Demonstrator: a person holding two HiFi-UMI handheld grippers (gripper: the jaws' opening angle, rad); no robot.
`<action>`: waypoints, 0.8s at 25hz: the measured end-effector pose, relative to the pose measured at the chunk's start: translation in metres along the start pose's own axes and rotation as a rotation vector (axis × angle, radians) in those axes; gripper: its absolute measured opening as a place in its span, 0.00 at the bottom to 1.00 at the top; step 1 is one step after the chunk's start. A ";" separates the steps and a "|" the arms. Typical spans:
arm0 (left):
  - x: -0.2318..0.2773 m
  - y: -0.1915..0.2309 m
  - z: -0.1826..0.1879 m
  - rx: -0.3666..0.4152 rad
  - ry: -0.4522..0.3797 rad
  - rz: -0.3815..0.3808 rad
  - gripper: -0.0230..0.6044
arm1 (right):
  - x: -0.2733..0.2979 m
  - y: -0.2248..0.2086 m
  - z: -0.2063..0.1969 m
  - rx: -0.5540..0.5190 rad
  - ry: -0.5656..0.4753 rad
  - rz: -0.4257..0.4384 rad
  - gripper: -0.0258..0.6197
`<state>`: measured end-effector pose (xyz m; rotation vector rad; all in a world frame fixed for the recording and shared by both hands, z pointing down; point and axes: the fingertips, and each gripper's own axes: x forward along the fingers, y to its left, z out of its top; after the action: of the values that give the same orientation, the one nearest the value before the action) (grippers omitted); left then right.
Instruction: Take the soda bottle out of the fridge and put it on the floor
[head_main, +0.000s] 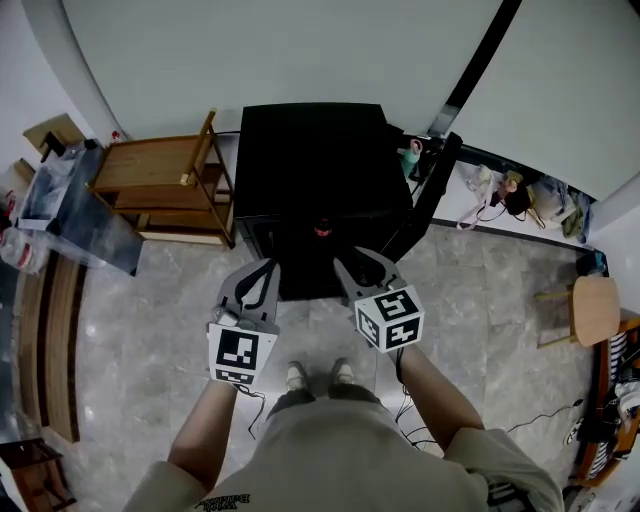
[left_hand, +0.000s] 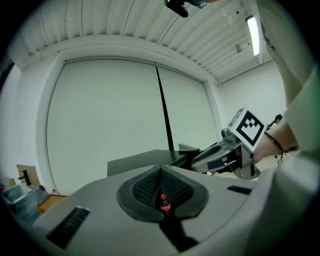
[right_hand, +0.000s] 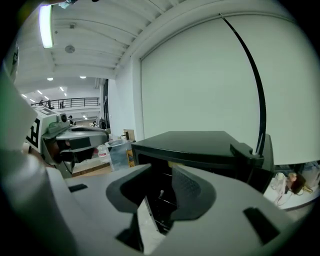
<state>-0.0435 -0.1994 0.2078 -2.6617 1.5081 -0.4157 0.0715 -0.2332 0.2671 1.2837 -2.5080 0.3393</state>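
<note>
1. Soda bottle (head_main: 322, 228): red cap, dark contents, standing upright in the mouth of the black mini fridge (head_main: 310, 150). Not touched yet. It also shows small and far off in the left gripper view.
2. Far left: wooden rack (head_main: 160, 180) just beside the fridge. Not in the way.
3. Left gripper (head_main: 262, 268): jaw tips together, nothing held, aimed at the fridge opening and well short of it.
4. Right gripper (head_main: 362, 268): jaws partly apart and empty, with only the fridge's dark interior visible through the gap. Also short of the opening.
5. Fridge door (head_main: 432, 190): swung open to the right, access clear.
6. Handling (my read): looks like a small plastic bottle. If full, it has some weight and a stiff wall. It's smooth, and possibly damp from the cold, so it could slip.
7. Grip: mid-body below the shoulder, jaws square to the axis, not on the cap. Keep it upright.
8. Drop zone: bare tile floor (head_main: 150, 330) in front of the fridge.
</note>
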 end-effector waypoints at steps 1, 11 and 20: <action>0.007 0.000 -0.003 -0.001 0.000 0.001 0.05 | 0.009 -0.003 -0.002 0.003 0.001 0.005 0.20; 0.055 -0.002 -0.033 -0.034 0.022 0.007 0.05 | 0.096 -0.045 -0.055 0.023 0.063 -0.048 0.27; 0.086 0.005 -0.082 -0.068 0.060 0.052 0.05 | 0.167 -0.078 -0.103 -0.012 0.153 -0.094 0.27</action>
<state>-0.0272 -0.2678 0.3036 -2.6766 1.6330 -0.4529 0.0589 -0.3668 0.4295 1.3137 -2.3110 0.3844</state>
